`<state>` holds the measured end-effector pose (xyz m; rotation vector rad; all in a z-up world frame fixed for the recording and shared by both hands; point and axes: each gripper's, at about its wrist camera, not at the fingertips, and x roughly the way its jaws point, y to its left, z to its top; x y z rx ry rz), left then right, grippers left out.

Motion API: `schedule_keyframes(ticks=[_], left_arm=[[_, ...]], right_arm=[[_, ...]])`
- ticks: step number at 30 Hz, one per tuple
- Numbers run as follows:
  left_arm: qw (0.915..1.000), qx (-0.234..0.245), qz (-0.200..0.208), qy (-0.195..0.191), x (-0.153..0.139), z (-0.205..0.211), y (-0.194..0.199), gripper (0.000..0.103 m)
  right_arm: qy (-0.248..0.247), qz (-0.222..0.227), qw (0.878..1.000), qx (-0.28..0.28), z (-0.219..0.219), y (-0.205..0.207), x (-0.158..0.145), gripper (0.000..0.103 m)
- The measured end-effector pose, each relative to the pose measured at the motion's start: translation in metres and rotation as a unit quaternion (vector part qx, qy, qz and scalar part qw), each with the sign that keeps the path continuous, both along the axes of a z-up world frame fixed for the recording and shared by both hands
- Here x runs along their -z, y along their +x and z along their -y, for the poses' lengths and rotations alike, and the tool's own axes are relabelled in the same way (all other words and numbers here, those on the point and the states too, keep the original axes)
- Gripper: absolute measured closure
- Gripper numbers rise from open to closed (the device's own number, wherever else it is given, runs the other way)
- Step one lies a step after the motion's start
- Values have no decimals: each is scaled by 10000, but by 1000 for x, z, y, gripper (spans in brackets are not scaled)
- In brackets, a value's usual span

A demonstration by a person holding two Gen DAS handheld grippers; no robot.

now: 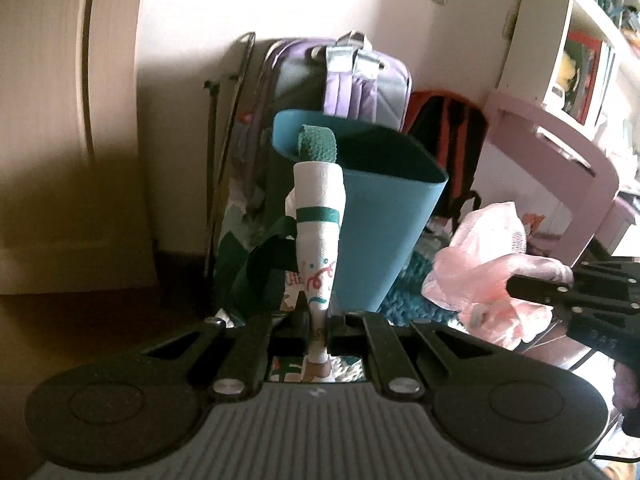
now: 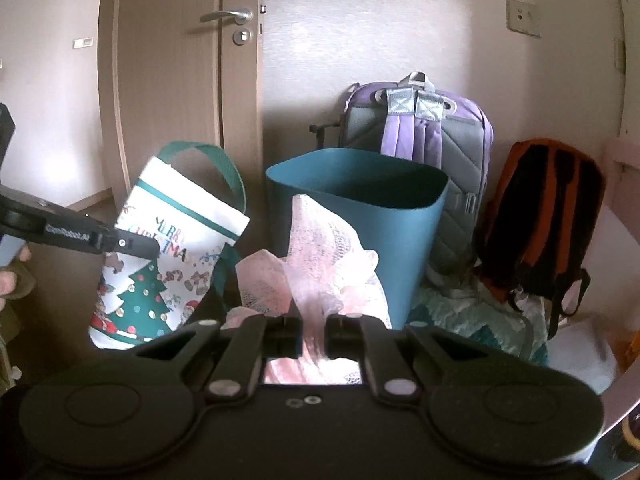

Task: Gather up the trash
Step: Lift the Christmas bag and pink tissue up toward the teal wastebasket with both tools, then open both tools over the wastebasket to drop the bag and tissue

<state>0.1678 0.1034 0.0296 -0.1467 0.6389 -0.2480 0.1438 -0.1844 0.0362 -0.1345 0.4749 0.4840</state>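
My left gripper (image 1: 318,330) is shut on the edge of a white Christmas tote bag (image 1: 320,216) with green handles and holds it up in front of the teal trash bin (image 1: 384,216). The bag also shows in the right wrist view (image 2: 168,256), with the left gripper (image 2: 136,245) clamped on its rim. My right gripper (image 2: 313,334) is shut on a crumpled pink plastic bag (image 2: 320,256), held just in front of the bin (image 2: 360,216). The pink bag (image 1: 480,264) and right gripper (image 1: 524,285) show at the right of the left wrist view.
A purple and grey backpack (image 2: 420,136) leans on the wall behind the bin. An orange and black backpack (image 2: 540,216) stands to the right. A door (image 2: 172,80) is at the left. A pink chair (image 1: 560,152) and shelves (image 1: 592,48) are at the right.
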Motion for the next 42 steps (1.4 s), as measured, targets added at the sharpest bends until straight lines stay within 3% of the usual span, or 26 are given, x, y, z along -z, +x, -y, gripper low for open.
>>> schedule_keyframes(ticks=[8,14,18,24,29,36,42], left_arm=[[9988,32,484,-40,-56,11,27,96],[9947,22,1025,75,-113,32,67,96],[9936,11,1116,197,-126,49,100,96],[9953,-109,891,354,-109,63,159,96],[9979,-194,466,394,-77,67,206,96],[9984,-32,-9,560,-38,79,240,96],[9954,58,-466,841,-8,92,259,96]], right_arm=[[8,604,9982,30,-5,22,-50,96],[-18,947,9952,232,-8,66,-82,96],[-52,977,9946,353,-12,103,-88,96],[-150,744,9963,398,-22,153,-66,96],[-163,517,9980,310,-29,190,-40,96],[-407,-1,9989,226,-37,221,-12,95],[-581,-316,9977,164,-40,227,7,86]])
